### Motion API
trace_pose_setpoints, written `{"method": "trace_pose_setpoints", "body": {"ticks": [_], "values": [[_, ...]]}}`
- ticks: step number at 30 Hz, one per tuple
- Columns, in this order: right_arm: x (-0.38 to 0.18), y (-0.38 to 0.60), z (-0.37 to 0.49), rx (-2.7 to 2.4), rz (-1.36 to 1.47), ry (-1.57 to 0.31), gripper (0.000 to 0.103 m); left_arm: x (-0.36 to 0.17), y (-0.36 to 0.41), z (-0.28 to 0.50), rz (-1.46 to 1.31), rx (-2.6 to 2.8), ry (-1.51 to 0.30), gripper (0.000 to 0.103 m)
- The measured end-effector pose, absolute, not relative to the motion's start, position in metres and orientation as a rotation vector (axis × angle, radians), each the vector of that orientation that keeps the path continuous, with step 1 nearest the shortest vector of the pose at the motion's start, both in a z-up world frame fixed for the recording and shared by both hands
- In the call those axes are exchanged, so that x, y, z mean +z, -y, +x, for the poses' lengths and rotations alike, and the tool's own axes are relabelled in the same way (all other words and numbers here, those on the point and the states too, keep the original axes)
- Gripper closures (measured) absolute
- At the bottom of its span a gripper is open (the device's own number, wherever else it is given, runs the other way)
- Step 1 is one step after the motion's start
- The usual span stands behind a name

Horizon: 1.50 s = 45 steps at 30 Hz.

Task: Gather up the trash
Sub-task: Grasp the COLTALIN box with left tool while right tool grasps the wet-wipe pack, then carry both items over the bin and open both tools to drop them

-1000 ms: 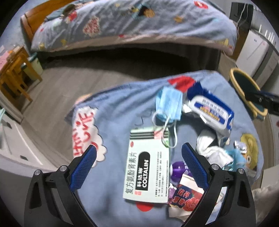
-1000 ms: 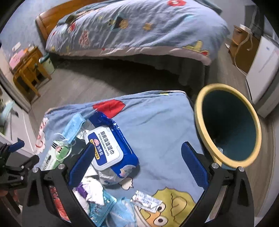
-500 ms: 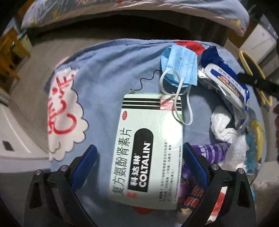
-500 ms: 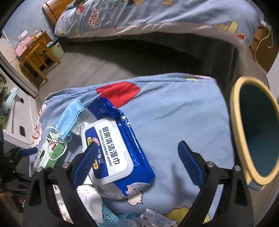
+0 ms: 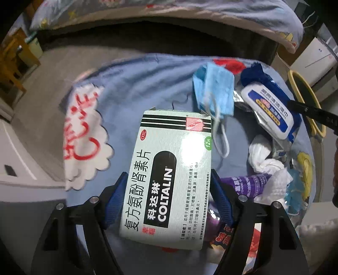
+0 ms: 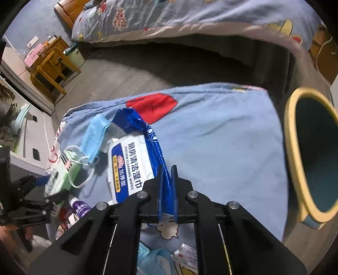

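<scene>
On the blue cartoon-print cloth [image 5: 147,88] sits a whole pile of trash. The left gripper [image 5: 166,196] has its fingers on either side of the green-and-white medicine box [image 5: 169,169], closing in, and the blue pads look like they're right against the box's edges. The right gripper [image 6: 166,177] has its fingers pressed together, pinching the blue edge of the wet wipes pack [image 6: 131,167]. A blue face mask [image 5: 215,93] lies just beyond the box, its ear loop trailing down beside the box's corner. To the right of the box there's a crumpled white tissue [image 5: 266,162] and a purple tube [image 5: 249,182] near it. The yellow-rimmed trash bin [image 6: 295,160] stands off the cloth's right side, open toward the camera. A bed [image 6: 190,19] runs across the background.
</scene>
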State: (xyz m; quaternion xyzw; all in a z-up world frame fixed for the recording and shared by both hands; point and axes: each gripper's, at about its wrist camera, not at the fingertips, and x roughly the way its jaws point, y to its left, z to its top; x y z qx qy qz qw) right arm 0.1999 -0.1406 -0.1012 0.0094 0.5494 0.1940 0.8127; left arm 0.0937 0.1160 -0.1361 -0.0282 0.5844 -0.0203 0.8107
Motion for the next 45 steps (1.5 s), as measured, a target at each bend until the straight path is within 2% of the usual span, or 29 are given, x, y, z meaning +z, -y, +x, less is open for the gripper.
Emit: {"method": "trace_pose_setpoints", "body": {"ticks": [11,18,29,33,39,45], "values": [[-0.044,0.154,0.163,0.354,-0.046,-1.034,0.100,-0.072,-0.107,0.062,0.033,-0.004,-1.045,0.028],[-0.023,0.166,0.136,0.311,-0.143,-1.006,0.101,-0.058,-0.086,0.065,0.043,-0.044,-0.994,0.028],[-0.054,0.195,0.114,0.171,-0.349,-1.131,0.101,-0.054,-0.062,0.064,0.069,-0.089,-0.980,0.028],[-0.056,0.214,0.115,0.154,-0.285,-1.141,0.101,-0.053,-0.049,0.064,0.089,-0.110,-0.973,0.028],[-0.046,0.242,0.110,0.265,-0.009,-1.181,0.101,-0.052,-0.033,0.069,0.079,-0.151,-0.965,0.028],[-0.040,0.238,0.109,0.289,-0.109,-1.176,0.101,-0.063,-0.003,0.082,0.150,-0.185,-0.981,0.028]]}}
